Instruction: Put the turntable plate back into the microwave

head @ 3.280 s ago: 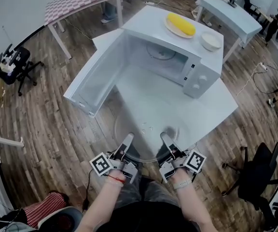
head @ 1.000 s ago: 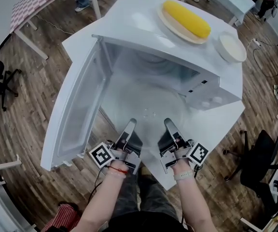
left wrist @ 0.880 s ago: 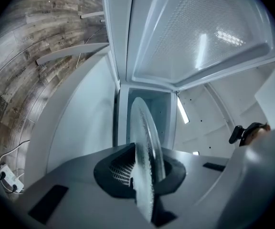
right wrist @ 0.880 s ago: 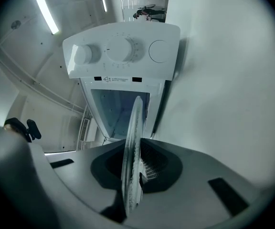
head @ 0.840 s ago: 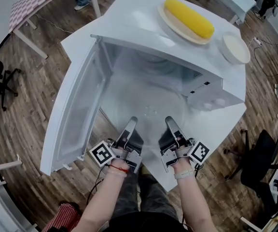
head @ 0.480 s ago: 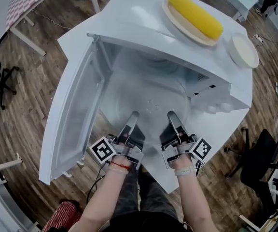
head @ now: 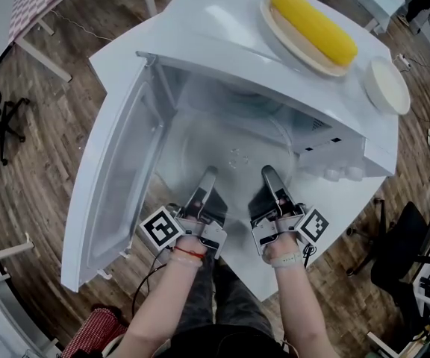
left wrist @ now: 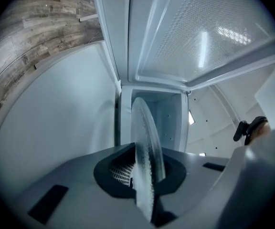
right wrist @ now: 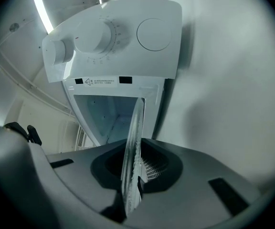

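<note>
1. The turntable plate [head: 234, 149], a clear glass disc, is seen lying partly inside the open microwave [head: 215, 21]. Its far part is within the cavity and its near edge is at the opening.
2. The left gripper [head: 207, 177] is clenched on the near-left rim of the glass. In the left gripper view the disc's edge [left wrist: 144, 142] is pinched between the two jaws.
3. The right gripper [head: 269, 176] is likewise closed on the near-right rim. In its own view the glass [right wrist: 132, 149] is clamped between the jaws.
4. The two grippers are held side by side, just apart, both pointing into the cavity.
5. The microwave door [head: 114, 177] is swung wide open to the left.
6. The control panel [right wrist: 147, 32] with its knobs is seen to the right of the cavity.
7. An ear of corn [head: 316, 28] on a tan plate [head: 293, 51] and a white bowl [head: 389, 86] are set on top of the microwave.
8. The microwave is stood on a white table [head: 327, 215].
9. Whether the glass rests on the cavity floor cannot be told.
</note>
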`<action>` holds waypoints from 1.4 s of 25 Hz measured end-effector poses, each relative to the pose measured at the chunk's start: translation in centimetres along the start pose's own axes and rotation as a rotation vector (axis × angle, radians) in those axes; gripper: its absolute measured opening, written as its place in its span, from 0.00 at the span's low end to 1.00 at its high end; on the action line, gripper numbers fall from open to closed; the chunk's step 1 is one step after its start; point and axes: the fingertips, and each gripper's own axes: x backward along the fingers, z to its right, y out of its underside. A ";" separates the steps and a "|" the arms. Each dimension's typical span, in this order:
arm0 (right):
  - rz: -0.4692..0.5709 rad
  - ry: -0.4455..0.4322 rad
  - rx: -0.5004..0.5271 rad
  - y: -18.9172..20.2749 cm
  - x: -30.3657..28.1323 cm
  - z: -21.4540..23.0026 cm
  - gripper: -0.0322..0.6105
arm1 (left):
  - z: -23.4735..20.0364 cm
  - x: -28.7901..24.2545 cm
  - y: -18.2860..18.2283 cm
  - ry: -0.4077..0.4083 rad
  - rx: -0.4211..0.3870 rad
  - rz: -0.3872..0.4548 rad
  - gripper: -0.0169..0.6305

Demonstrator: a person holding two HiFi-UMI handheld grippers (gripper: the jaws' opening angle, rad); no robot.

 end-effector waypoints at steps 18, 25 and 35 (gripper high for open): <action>-0.043 0.036 0.089 0.6 0.2 -0.7 0.19 | -0.3 -1.4 -1.4 0.000 0.101 0.104 0.08; -0.073 0.026 0.044 2.1 1.5 -0.6 0.21 | -0.1 -2.5 -2.3 0.012 0.107 0.140 0.08; -0.122 0.031 0.005 4.9 0.5 -0.8 0.18 | -0.1 -2.7 -2.0 0.012 0.106 0.153 0.08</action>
